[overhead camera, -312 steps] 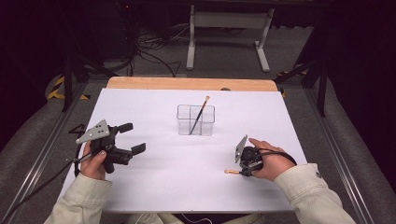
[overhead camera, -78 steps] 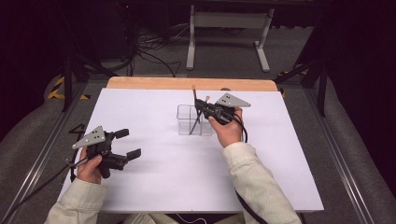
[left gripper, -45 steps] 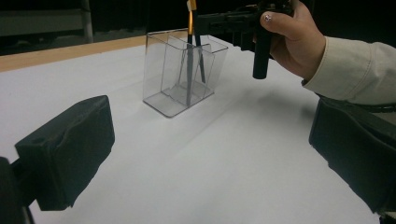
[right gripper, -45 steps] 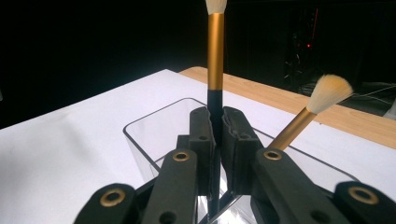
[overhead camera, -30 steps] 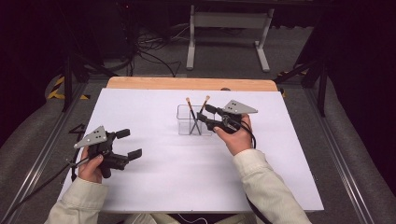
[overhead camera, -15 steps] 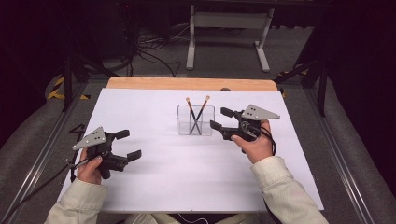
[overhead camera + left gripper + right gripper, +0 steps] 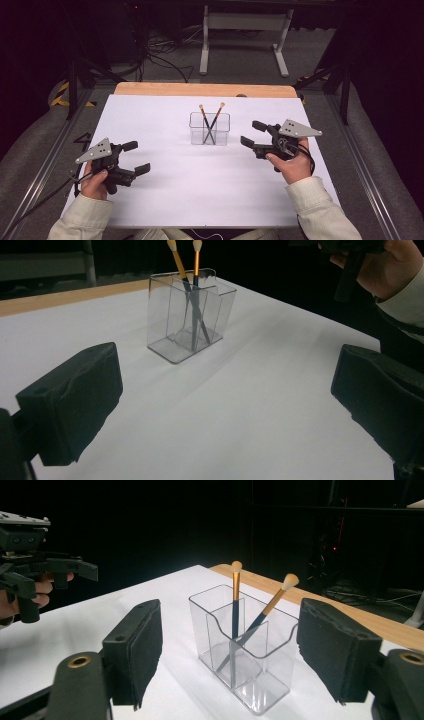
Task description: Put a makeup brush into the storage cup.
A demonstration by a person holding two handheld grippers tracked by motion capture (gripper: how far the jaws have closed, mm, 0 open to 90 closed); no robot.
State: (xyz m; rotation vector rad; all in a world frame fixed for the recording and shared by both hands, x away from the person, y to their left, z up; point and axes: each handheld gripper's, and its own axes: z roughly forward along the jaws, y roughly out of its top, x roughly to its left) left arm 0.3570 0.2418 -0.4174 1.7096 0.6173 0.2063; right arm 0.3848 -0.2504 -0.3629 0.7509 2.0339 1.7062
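Right now the right gripper [image 7: 254, 134] has its two black fingers [image 7: 134, 656] spread apart with nothing held between them. They have just been opening wider. In the right gripper view the clear box [image 7: 242, 645] shows in the gap between the fingers, but it stands farther off and they do not touch it. From above, this gripper is just to the right of the box, pointing left at it, held up off the bench [image 7: 165, 200] by the person's right hand [image 7: 291, 165].

The left gripper [image 7: 136, 157] also has its fingers [image 7: 75, 400] wide apart and holds nothing. It is well apart from the box, near the left side of the bench, in the person's left hand [image 7: 95, 179]. A grey three-cornered plate sits on top of each gripper.

The clear box stands upright near the middle of the white bench, a bit toward the far edge. A wall inside splits it into two parts. Two brushes [image 7: 210, 122] stand in it, both with dark handles, gold necks and pale tips. They lean against each other and cross, so their tips point away from each other above the rim. One brush [image 7: 235, 600] stands almost straight up, and the other brush [image 7: 272, 605] tilts more to the side.

A strip of wood [image 7: 205, 90] shows along the far edge of the bench. Behind it, cables [image 7: 160, 60] lie on the dark floor by the grey legs of a stand [image 7: 240, 40].
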